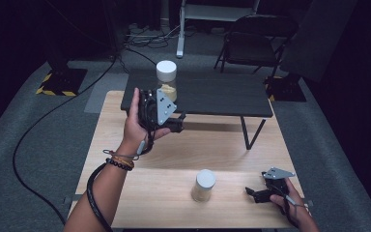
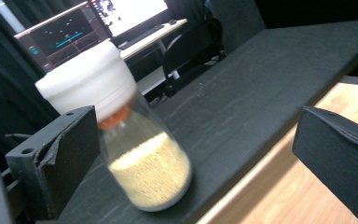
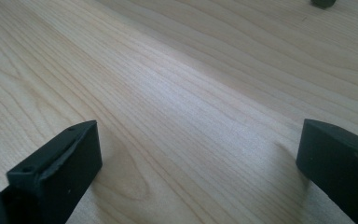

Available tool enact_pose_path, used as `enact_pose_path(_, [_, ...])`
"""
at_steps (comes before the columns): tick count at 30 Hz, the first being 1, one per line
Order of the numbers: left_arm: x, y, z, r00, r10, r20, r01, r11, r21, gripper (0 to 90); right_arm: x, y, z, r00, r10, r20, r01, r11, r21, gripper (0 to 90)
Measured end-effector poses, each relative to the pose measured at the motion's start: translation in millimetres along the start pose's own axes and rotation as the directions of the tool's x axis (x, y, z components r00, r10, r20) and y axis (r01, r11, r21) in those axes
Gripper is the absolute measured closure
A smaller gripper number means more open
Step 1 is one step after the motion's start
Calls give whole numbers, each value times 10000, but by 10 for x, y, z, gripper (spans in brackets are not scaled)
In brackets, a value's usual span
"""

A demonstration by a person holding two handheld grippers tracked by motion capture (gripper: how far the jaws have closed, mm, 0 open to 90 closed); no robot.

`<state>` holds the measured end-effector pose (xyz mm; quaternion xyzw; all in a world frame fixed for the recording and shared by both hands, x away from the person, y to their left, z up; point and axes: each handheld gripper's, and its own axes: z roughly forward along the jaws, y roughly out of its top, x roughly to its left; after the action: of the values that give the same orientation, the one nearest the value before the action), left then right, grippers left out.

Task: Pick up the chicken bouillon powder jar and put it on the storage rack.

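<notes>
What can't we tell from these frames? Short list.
- Far jar: lower body hidden by the left claw in the high view; in the left gripper view one jaw covers its side and the glass is blurred, so the orange part under the lid stays unclear.
- Near jar: too small in the high view to identify its contents.
- Right claw: the hand covers its rear.
- Dark thing: cut off by the top edge, right gripper view.

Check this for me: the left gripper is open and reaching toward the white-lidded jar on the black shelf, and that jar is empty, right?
Not quite. The left gripper is open and reaching toward the white-lidded jar on the black shelf, but the jar is not empty: the left gripper view shows pale yellowish grains filling its lower part.
</notes>
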<state>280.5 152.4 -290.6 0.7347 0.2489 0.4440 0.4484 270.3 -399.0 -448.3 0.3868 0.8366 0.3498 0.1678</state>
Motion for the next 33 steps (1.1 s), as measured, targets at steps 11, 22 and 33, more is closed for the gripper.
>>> enact_pose_path(11, [-131, -253, -63, 9995, 109, 286, -120, 9992, 370, 13, 0, 0, 0, 10000, -4, 1, 4, 10000, -1, 0])
enact_pose_path(22, [-275, -513, -119, 9985, 375, 391, -414, 9936, 1050, 14, 0, -1, 0, 10000, -3, 0, 3, 10000, -3, 0])
enact_pose_path(33, [-347, -765, -80, 9980, 311, 547, -407, 9818, 1852, 14, 0, -1, 0, 10000, -5, 1, 5, 10000, -4, 0])
